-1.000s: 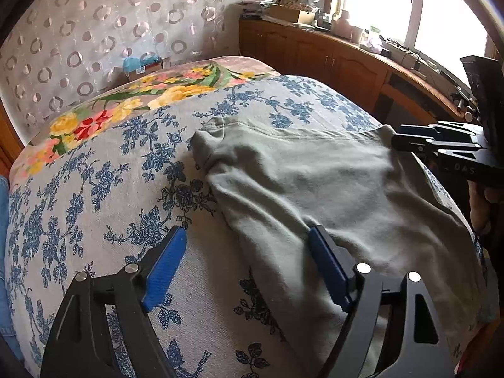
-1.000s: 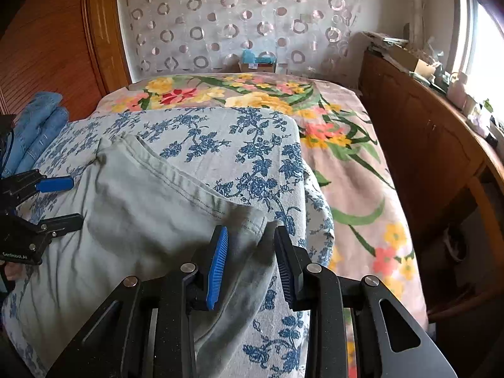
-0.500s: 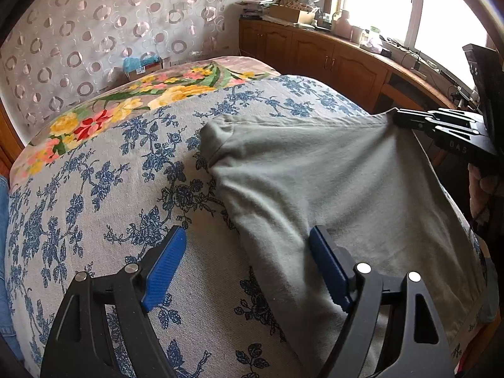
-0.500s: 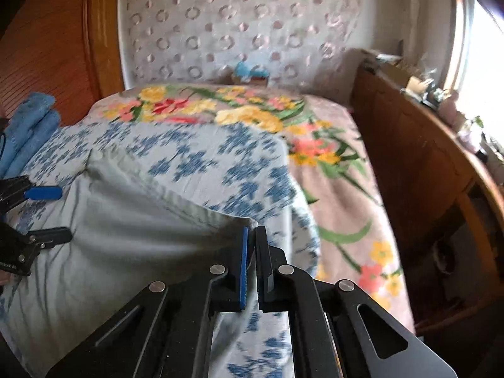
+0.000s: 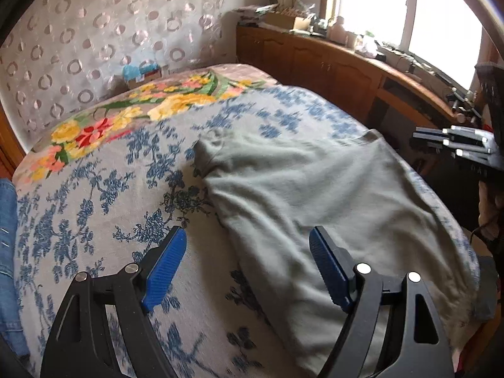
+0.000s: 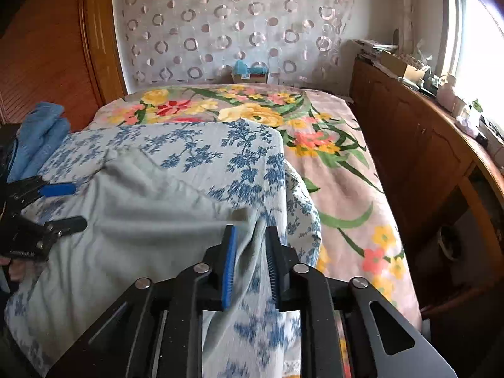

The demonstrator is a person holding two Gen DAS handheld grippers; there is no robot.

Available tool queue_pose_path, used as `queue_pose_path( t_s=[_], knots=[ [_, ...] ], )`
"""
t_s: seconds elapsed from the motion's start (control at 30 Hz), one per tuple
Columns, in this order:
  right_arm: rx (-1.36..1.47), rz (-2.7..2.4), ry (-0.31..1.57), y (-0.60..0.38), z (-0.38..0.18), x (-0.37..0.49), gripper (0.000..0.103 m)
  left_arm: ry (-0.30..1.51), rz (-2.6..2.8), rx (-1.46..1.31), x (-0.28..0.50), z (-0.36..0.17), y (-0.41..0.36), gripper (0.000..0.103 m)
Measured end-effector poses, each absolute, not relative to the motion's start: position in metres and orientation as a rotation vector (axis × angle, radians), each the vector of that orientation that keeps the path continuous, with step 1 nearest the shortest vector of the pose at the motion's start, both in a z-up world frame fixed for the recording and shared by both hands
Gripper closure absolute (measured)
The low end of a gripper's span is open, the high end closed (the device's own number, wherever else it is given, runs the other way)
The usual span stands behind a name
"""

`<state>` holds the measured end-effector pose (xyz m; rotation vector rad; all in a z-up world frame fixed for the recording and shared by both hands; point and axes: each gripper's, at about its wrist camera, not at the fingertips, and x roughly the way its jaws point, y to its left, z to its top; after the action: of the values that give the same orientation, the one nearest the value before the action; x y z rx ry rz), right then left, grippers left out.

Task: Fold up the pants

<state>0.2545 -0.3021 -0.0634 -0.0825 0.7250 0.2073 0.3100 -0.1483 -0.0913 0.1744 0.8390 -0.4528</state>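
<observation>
While the left gripper (image 5: 247, 267) hangs wide open, the grey pants (image 5: 315, 195) lie under and ahead of its right finger, spread on the blue-flowered sheet (image 5: 94, 195). Bare sheet stretches left of that claw. The right gripper (image 6: 250, 261) stands parted with the pants' corner between its pads, near the bed's edge. The pants look soft, wrinkled, slightly blurred.

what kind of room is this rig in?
Almost certainly a home bedroom. The grey-green pants lie on a bed with a blue-floral white bedspread over a bright flowered sheet. A sheer ring-patterned curtain hangs behind it, and a cluttered wooden sideboard stands under the window.
</observation>
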Motion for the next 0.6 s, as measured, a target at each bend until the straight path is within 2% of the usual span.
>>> queue_pose_path(
  t_s=[0.6],
  knots=[
    [-0.062, 0.235, 0.786, -0.306, -0.074, 0.152, 0.081, 0.857, -0.484, 0.138, 0.212, -0.09, -0.135, 0.022]
  ],
)
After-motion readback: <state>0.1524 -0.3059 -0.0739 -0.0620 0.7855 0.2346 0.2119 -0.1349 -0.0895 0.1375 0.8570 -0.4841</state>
